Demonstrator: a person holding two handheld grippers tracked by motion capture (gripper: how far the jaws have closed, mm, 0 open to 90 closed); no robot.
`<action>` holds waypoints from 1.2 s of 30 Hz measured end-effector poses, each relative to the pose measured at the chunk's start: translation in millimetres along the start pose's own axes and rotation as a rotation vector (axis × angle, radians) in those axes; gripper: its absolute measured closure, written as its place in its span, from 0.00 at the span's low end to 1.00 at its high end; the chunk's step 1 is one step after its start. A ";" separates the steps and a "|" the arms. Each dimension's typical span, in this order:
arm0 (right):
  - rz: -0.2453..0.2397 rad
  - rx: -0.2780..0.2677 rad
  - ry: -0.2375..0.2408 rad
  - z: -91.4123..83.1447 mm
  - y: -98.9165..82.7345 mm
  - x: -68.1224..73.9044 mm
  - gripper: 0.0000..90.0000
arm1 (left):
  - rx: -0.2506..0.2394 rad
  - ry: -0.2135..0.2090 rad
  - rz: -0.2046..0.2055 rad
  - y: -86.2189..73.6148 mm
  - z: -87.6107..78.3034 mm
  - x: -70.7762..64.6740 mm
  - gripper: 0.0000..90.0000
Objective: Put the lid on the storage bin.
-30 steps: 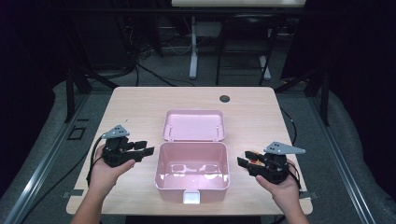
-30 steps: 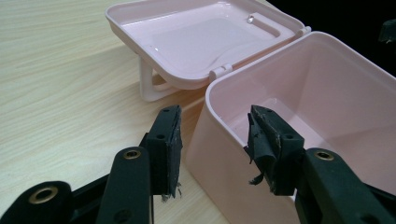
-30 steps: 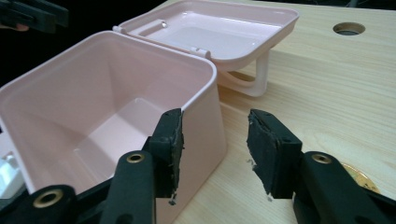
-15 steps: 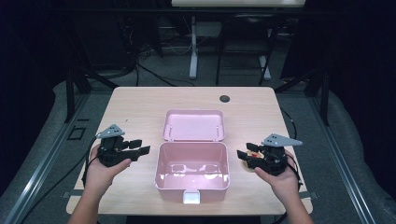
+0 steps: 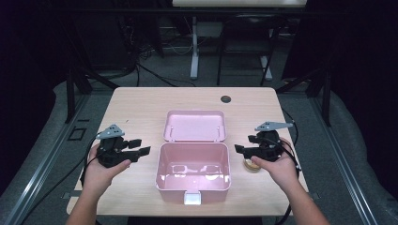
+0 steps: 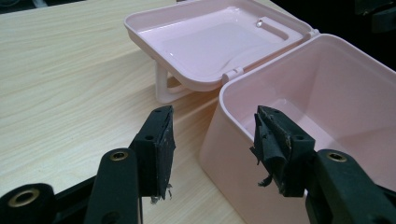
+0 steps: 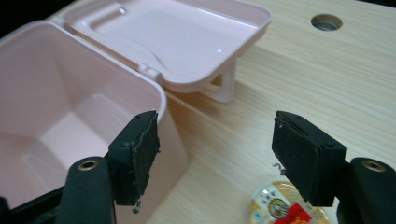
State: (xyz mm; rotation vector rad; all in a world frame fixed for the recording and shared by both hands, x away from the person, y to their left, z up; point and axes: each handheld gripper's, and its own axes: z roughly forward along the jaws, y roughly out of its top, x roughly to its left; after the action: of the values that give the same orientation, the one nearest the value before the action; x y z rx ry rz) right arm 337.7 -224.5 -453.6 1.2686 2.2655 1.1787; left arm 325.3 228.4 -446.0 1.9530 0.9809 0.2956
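Both grippers sit at the near half of the table (image 5: 136,101), one on each side of the pink box (image 5: 193,185). Left gripper (image 5: 141,146), held in the left hand (image 5: 101,174), points its black jaws toward the box's left wall; jaws released, nothing between the pads, and they have just been opening. In the left gripper view the gap between the jaws frames the box's near left corner, close ahead but not touching.

Right gripper (image 5: 241,151), held in the right hand (image 5: 277,169), points toward the box's right wall. Jaws released too, just been opening, nothing pressed between the pads. A small round packaged item (image 7: 275,206), gold rim with a red label, lies on the tabletop just beneath and slightly behind the right-hand jaw in the right gripper view; in the high view it shows under the gripper, near the box's right side and apart from it. No contact with a pad can be made out.

Box stands open at the table's near centre, body bare inside apart from reflections. Its lid (image 5: 195,125) is hinged back flat beyond the body, propped on its handle loop (image 6: 163,88).

Farther off, a dark round grommet hole (image 5: 226,99) sits near the table's far edge.
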 end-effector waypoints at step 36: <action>-0.013 0.334 -0.164 18.2 26.9 -55.6 0.27 | 0.086 -0.012 0.079 3.3 -0.5 -7.8 0.46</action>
State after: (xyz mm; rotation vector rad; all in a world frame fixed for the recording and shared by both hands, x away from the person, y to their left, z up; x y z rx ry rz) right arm 395.5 -252.7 -451.6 1.4041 2.4085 0.6801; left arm 321.6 222.1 -441.7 2.0725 0.9241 0.2898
